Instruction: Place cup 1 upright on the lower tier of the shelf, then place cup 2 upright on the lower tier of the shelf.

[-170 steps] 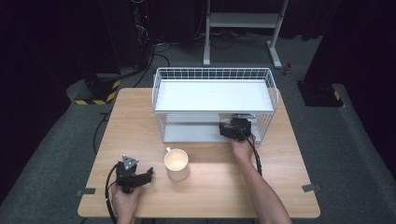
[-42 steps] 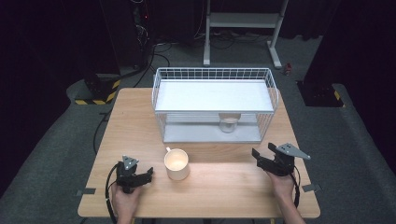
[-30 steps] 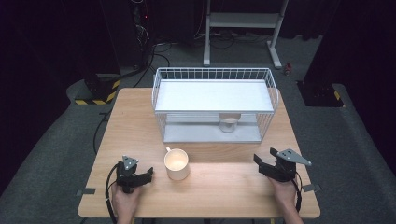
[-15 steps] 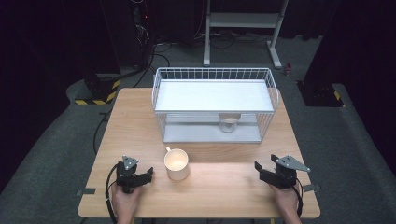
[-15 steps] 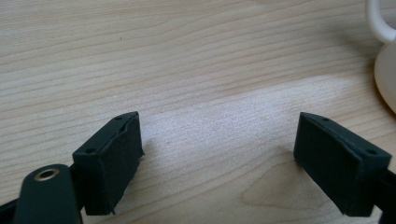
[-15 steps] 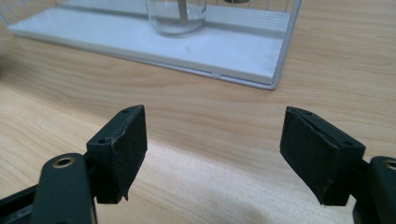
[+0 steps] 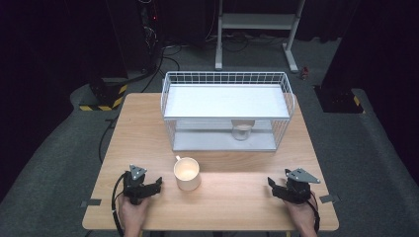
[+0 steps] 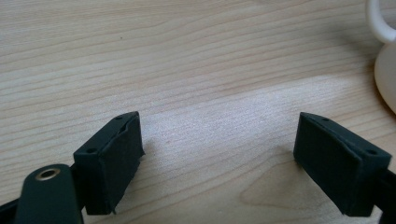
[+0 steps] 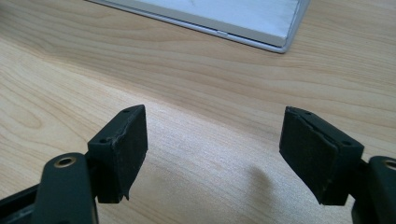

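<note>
A dark room surrounds our wooden table (image 7: 237, 197), with black equipment and a white stand on the grey floor beyond it. At the table's far side stands a white wire rack (image 7: 226, 109) with a flat shelf on top; under that shelf, toward the rack's right, we see a small glass jar (image 7: 241, 131) on the lower tray. Near the front of the table, left of centre, sits a cream mug (image 7: 187, 173), upright, its handle turned away from us.

We hold the left gripper (image 7: 153, 185) low at the table's near-left corner, just beside the mug but apart from it; in the left gripper view its jaws stand wide with bare wood between them. Our right gripper (image 7: 274, 187) rests at the near-right corner, well apart from the mug, jaws likewise spread wide and empty.
</note>
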`<state>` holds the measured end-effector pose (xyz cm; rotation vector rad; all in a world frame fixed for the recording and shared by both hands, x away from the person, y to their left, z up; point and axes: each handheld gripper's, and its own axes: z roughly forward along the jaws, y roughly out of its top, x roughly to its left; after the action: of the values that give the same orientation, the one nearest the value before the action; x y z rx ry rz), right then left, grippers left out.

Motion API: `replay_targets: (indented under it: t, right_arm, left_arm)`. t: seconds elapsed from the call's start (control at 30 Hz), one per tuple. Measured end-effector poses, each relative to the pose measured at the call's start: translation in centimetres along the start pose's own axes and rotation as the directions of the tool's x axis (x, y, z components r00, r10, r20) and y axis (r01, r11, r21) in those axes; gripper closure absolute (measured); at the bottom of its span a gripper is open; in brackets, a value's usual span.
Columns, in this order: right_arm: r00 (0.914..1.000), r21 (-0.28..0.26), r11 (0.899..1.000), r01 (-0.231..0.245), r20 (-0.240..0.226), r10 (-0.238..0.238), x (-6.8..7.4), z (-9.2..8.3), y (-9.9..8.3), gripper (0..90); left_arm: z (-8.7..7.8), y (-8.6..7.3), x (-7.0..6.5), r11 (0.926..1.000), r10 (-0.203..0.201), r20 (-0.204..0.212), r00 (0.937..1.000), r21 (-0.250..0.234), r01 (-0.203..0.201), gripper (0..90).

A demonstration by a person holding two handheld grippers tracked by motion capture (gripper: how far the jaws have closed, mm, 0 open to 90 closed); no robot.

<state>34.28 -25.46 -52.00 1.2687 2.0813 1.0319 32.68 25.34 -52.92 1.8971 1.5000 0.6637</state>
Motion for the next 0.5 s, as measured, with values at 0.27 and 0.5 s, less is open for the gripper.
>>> replay_targets:
  t: [0.27, 0.5]
  right_arm:
    - [0.9995, 0.126, 0.992, 0.027, -0.018, -0.024, 0.11, 0.82, 0.19, 21.7]
    - [0.9994, 0.138, 0.99, 0.017, -0.034, -0.013, 0.07, 0.88, 0.19, 20.1]
  left_arm:
    - [0.01, 0.0, 0.0, 1.0, -0.004, 0.001, 1.0, -0.001, 0.004, 16.0]
    - [-0.16, 0.29, -0.15, 0.9995, 0.0, 0.014, 0.9999, 0.032, 0.0, 15.1]
